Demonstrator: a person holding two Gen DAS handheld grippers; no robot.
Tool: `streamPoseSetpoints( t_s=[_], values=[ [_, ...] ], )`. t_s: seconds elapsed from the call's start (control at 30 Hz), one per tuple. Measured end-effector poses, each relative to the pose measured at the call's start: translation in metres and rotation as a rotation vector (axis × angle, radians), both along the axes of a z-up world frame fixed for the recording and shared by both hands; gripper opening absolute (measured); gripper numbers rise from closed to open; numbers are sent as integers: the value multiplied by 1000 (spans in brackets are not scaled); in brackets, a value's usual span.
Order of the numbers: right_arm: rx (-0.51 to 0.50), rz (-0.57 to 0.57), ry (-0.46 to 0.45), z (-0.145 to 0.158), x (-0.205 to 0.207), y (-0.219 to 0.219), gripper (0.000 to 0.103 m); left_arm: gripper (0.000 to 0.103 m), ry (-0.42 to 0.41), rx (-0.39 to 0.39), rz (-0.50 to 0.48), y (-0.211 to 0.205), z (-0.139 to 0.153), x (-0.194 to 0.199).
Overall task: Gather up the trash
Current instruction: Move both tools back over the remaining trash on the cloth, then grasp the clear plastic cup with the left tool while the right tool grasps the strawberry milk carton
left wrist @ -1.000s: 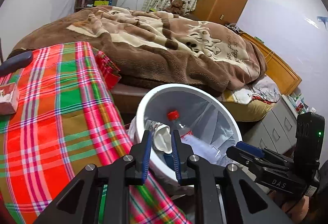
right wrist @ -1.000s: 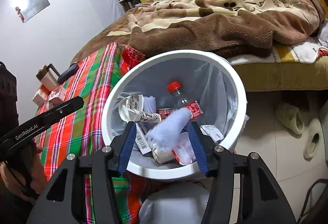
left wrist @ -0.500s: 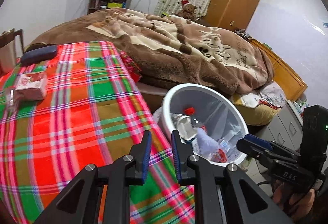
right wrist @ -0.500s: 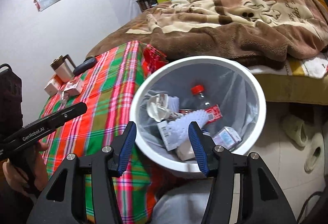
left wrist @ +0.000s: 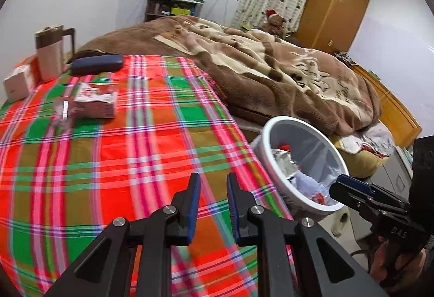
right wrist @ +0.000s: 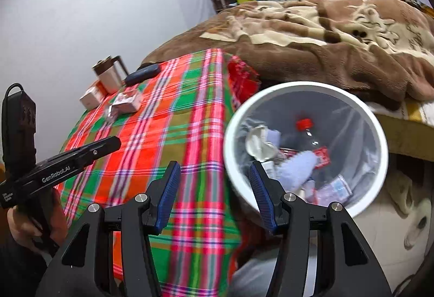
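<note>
A white trash bin (left wrist: 274, 125) with a clear liner stands beside the plaid table (left wrist: 114, 150); it also shows in the right wrist view (right wrist: 378, 131). Inside lie a red-capped bottle (right wrist: 305, 125), crumpled paper (right wrist: 257, 142) and other wrappers. A crumpled clear wrapper (left wrist: 61, 113) and a red-and-white box (left wrist: 95, 100) lie on the table at the far left. My left gripper (left wrist: 213, 185) is open a little and empty above the table. My right gripper (right wrist: 214, 174) is open and empty at the table's edge by the bin.
A tan mug (left wrist: 50, 52), a dark blue case (left wrist: 96, 65) and a small box (left wrist: 17, 81) stand at the table's far end. A bed with a brown blanket (left wrist: 271, 66) lies behind. Slippers (right wrist: 417, 226) lie on the floor right of the bin.
Both grippers have pulled back from above the bin and swung left over the table. The wrapper has dropped from the right gripper into the bin.
</note>
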State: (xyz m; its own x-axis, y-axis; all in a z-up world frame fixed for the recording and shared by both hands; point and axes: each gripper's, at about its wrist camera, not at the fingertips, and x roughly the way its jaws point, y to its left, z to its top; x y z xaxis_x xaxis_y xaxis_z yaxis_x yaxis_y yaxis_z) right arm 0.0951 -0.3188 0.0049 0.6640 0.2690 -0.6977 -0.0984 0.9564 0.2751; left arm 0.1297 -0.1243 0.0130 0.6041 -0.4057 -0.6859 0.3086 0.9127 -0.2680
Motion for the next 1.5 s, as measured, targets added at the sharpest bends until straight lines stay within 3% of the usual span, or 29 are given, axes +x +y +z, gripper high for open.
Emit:
streamPoseSetpoints(
  t_s=[0.63,0.93,1.07,1.5],
  values=[
    [-17,217,-23,23,37,73,54,19,0,82,184,101,7,6],
    [-62,284,-62,40,61,105,54,20,2,96,238,133,15,37],
    [-65,306,-72,42,76,116,54,32,13,86,249,142,11,57],
    [-46,306,-22,18,125,133,55,34,78,116,291,160,-33,135]
  ],
)
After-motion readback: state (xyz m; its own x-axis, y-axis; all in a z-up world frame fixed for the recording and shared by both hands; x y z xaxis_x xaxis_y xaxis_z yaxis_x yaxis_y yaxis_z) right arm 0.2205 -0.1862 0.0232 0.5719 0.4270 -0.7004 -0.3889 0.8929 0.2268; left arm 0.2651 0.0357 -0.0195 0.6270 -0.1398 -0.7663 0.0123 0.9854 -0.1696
